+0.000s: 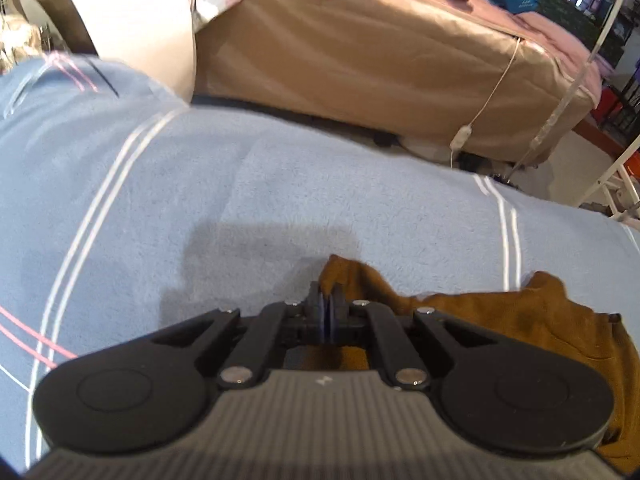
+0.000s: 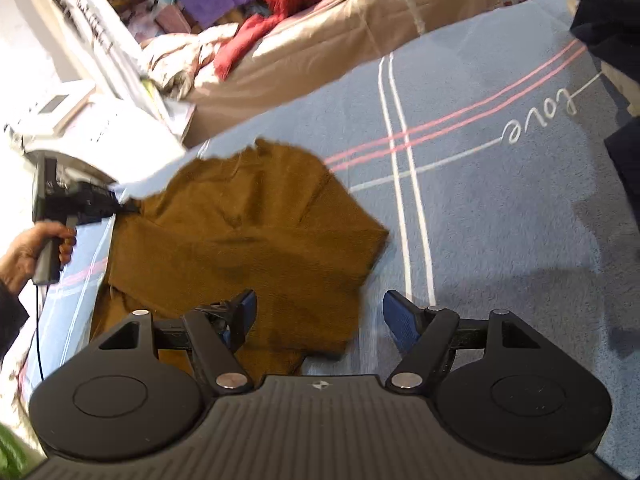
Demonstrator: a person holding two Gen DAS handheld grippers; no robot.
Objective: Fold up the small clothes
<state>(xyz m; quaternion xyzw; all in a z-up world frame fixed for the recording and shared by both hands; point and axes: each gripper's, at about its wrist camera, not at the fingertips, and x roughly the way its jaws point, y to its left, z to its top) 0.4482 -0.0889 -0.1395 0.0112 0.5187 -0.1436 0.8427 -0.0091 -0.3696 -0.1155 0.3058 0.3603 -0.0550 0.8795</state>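
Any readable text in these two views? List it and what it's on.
"love": white script on the blue blanket, seen upside down in the right wrist view at.
Small white logo mark on the right gripper body: a symbol, no letters.
Same mark on the left gripper body: no letters.
Print on the white box at the left: too blurred to read.
Brown garment: no text visible.

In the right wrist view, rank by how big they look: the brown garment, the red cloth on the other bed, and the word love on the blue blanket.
1. Brown garment, largest.
2. Red cloth, though it lies farther from the camera.
3. Word love, smallest.
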